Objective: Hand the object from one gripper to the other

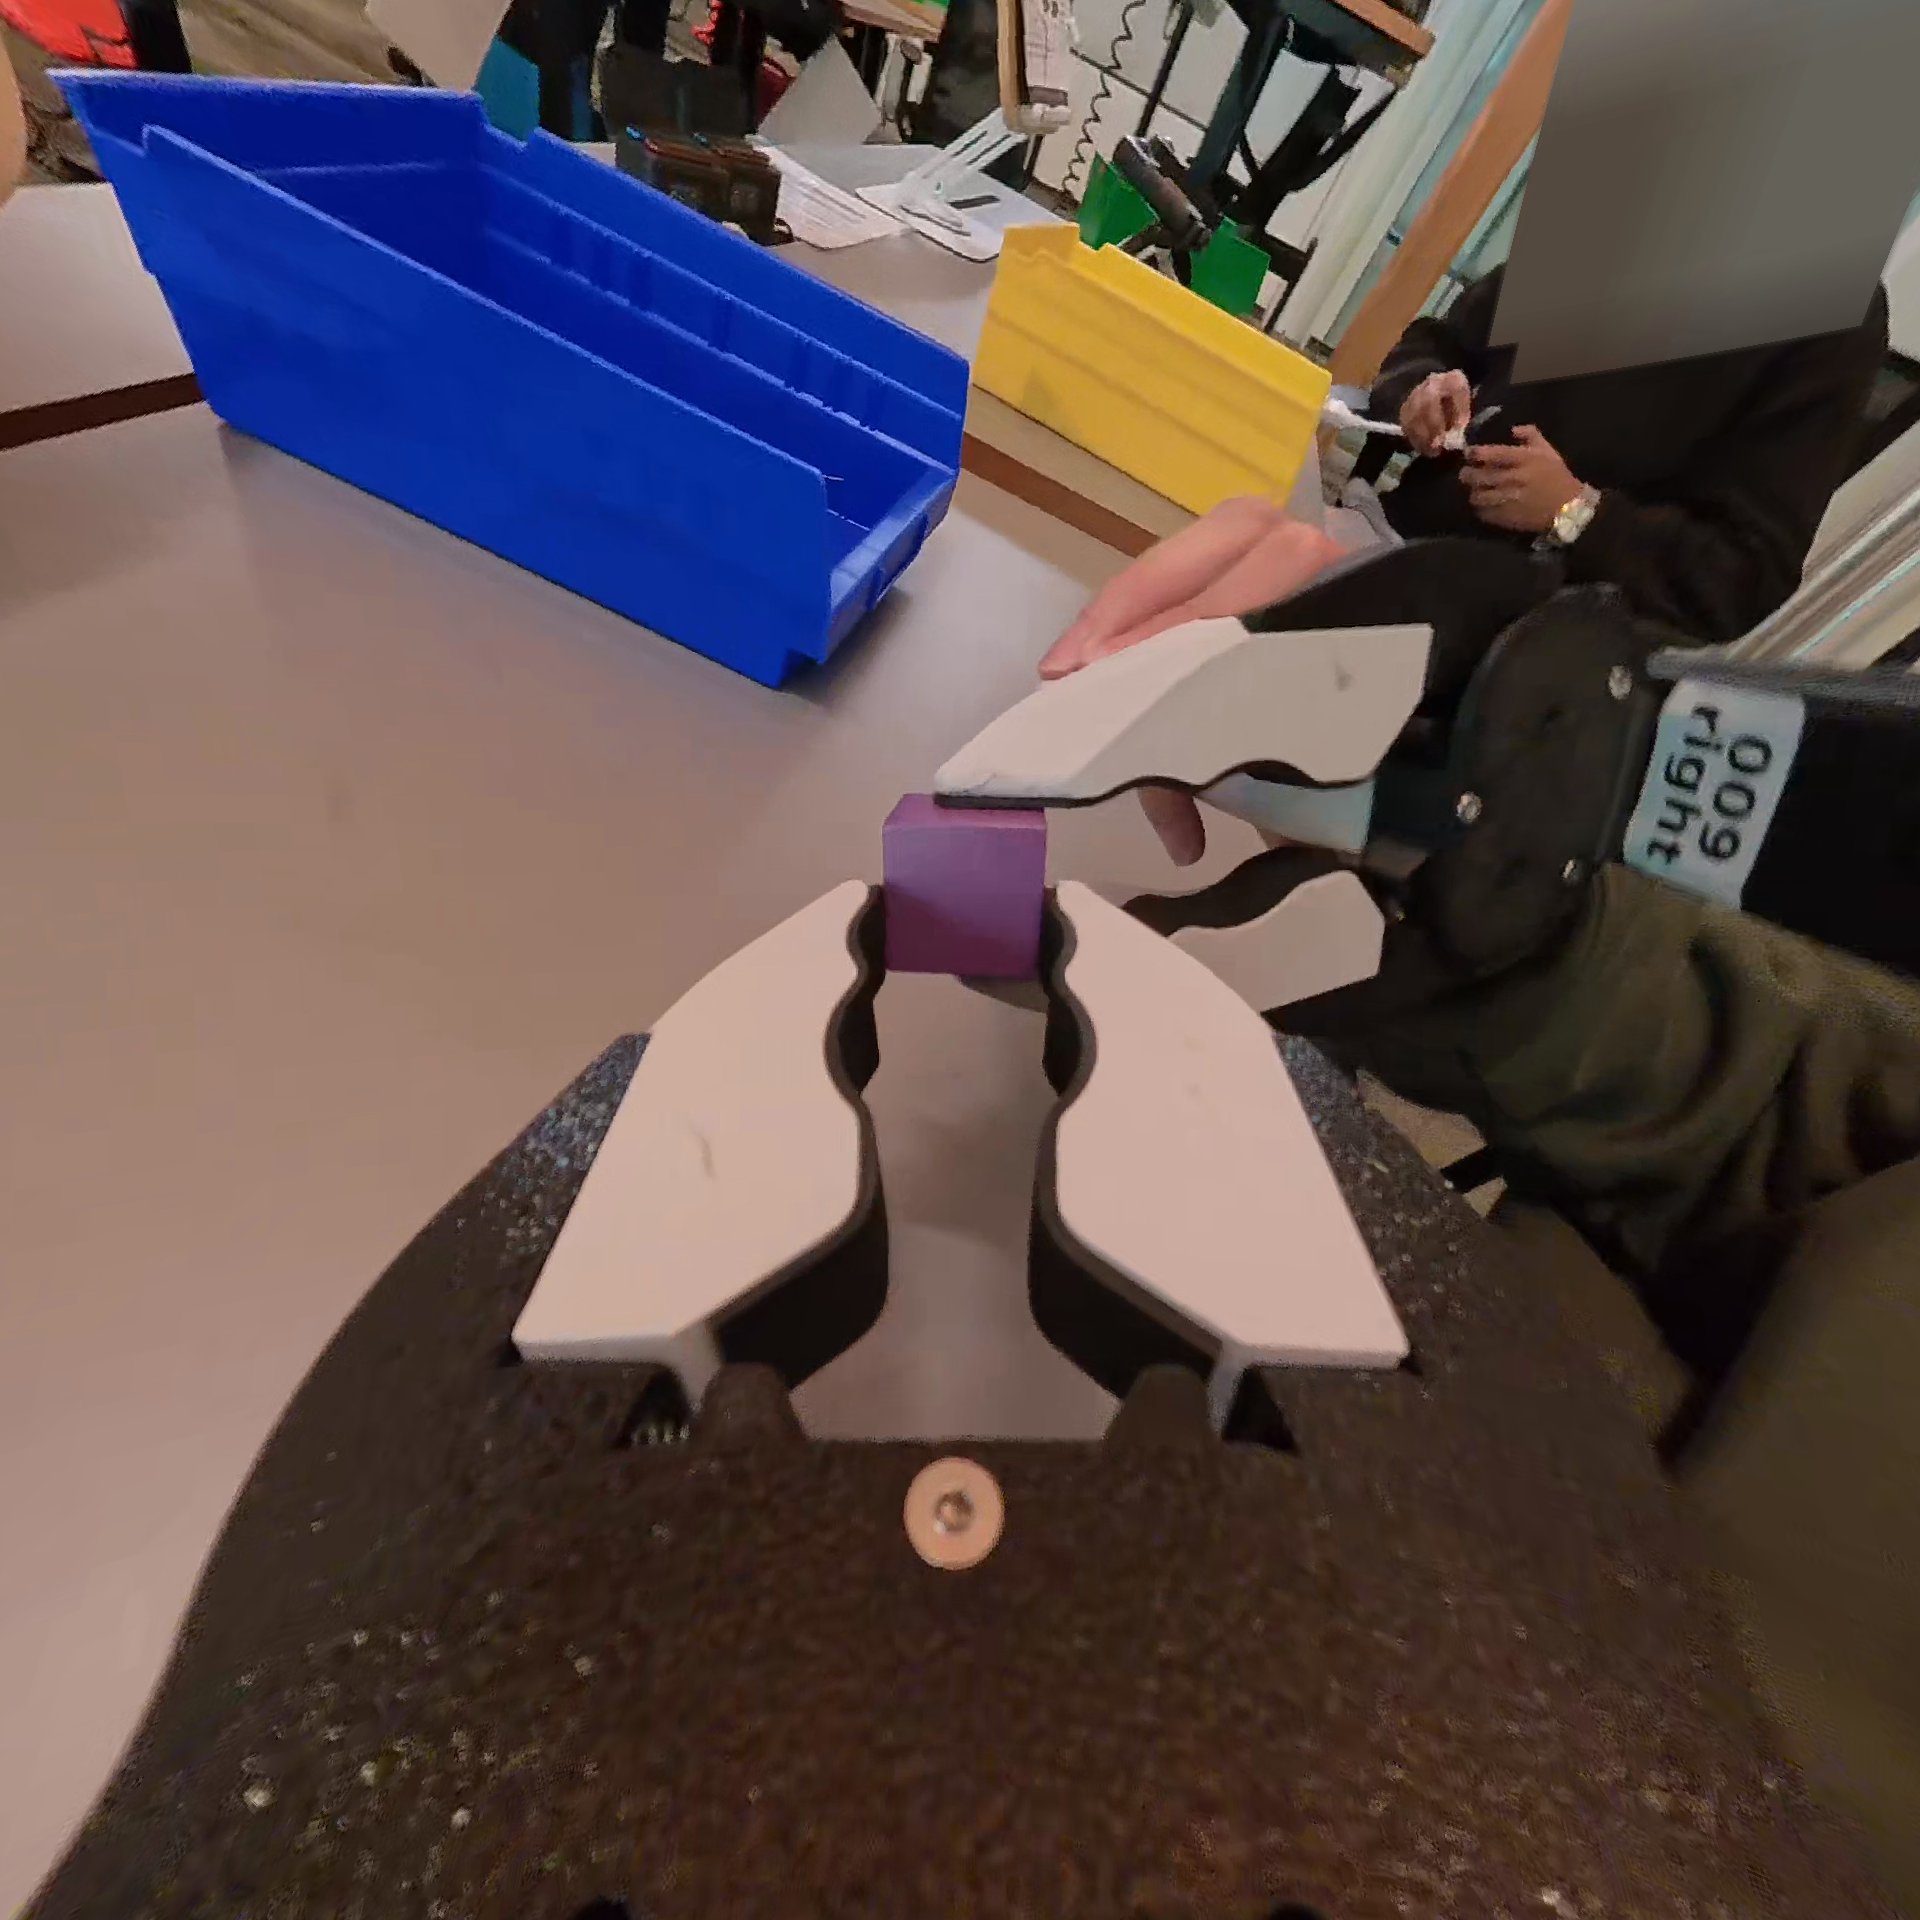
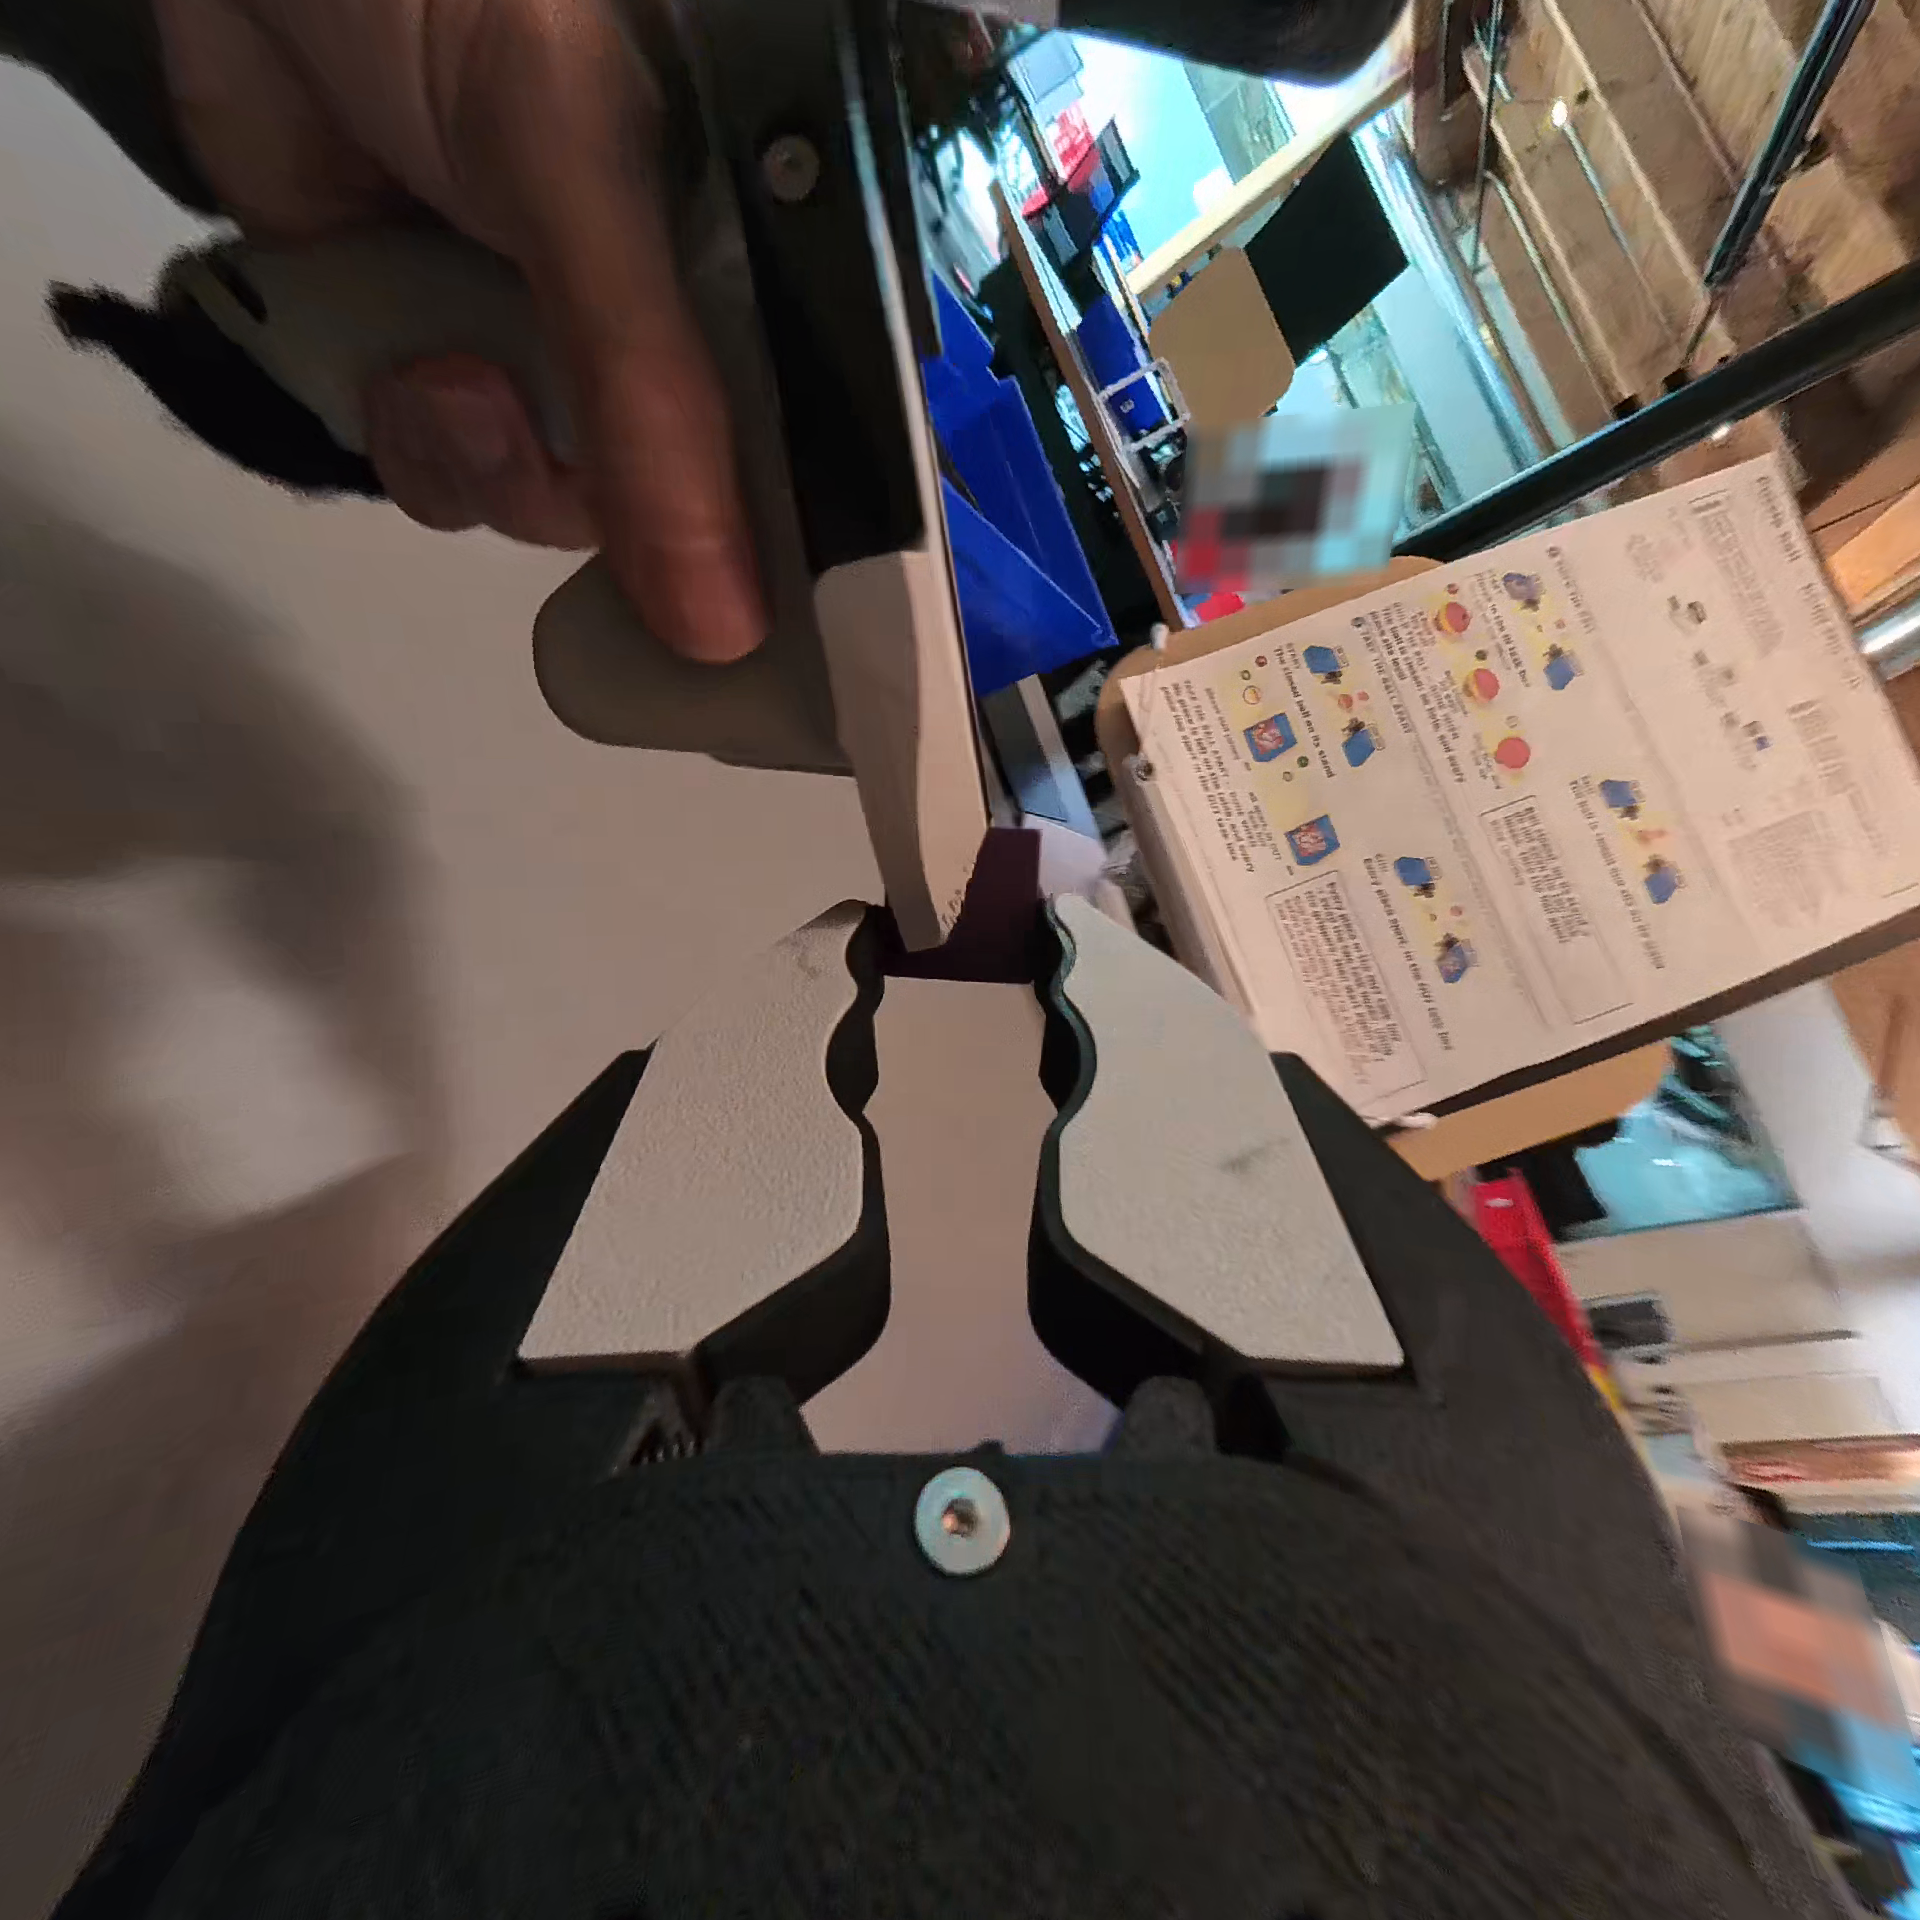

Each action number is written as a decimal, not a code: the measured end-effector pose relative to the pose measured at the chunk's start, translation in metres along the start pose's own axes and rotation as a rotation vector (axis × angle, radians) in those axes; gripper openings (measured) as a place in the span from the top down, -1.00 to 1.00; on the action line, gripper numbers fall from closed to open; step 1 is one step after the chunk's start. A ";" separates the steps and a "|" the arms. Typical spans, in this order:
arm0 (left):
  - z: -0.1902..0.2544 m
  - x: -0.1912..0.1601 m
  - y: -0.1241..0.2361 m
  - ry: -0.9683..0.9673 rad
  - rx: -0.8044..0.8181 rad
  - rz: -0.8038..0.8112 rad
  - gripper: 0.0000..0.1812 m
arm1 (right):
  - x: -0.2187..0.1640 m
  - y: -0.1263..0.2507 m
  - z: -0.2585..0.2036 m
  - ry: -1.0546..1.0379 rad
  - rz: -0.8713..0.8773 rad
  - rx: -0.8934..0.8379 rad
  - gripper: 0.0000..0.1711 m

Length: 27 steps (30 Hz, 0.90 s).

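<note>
Small matte purple cube (image 1: 962, 902), clean edges, pinched by left gripper (image 1: 962, 914) and right gripper (image 2: 962, 928) together.

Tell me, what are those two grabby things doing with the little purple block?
A person is passing a purple cube from one hand-held tool to the other above a grey table. The left tongs grip its sides while the right tongs close on its top and bottom, so both hold it at once. A blue bin and a yellow bin sit behind.
</note>
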<state>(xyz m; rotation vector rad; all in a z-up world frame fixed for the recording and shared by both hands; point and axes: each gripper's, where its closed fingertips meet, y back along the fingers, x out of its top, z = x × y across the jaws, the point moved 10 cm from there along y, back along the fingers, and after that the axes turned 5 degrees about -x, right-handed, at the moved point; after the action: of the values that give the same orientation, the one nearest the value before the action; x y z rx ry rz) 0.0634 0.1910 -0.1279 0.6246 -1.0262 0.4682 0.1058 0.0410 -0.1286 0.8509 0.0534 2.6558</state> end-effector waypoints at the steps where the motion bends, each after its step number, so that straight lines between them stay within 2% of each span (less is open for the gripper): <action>1: 0.000 0.000 0.001 -0.016 -0.011 0.003 0.69 | -0.001 0.001 0.002 -0.062 0.018 0.023 0.67; 3: -0.001 0.001 0.005 -0.071 -0.045 0.040 0.70 | -0.005 0.003 0.010 -0.286 0.064 0.099 0.62; 7: -0.001 0.006 0.019 -0.244 -0.103 0.164 0.70 | -0.028 0.003 0.030 -0.953 0.170 0.290 0.17; 8: -0.001 0.008 0.023 -0.253 -0.113 0.195 0.69 | -0.033 0.002 0.033 -1.125 0.222 0.350 0.12; 10: -0.002 0.010 0.026 -0.215 -0.131 0.217 0.70 | -0.035 0.002 0.036 -1.303 0.380 0.403 0.19; 11: -0.003 0.010 0.027 -0.199 -0.144 0.209 0.70 | -0.033 0.003 0.035 -1.316 0.424 0.398 0.23; 14: -0.003 0.007 0.025 -0.193 -0.183 0.177 0.70 | -0.027 0.001 0.030 -1.227 0.392 0.399 0.27; 19: -0.001 0.004 0.020 -0.166 -0.261 0.172 0.70 | -0.026 0.002 0.027 -1.231 0.454 0.447 0.56; 22: 0.001 0.004 0.019 -0.184 -0.278 0.160 0.70 | -0.028 0.000 0.026 -1.237 0.446 0.452 0.57; 27: 0.001 0.004 0.019 -0.191 -0.261 0.150 0.70 | -0.027 0.000 0.022 -1.192 0.462 0.459 0.71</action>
<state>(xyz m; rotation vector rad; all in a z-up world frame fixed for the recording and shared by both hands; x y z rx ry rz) 0.0525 0.2041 -0.1193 0.3652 -1.2980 0.4016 0.1390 0.0308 -0.1251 2.6920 0.1792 2.0308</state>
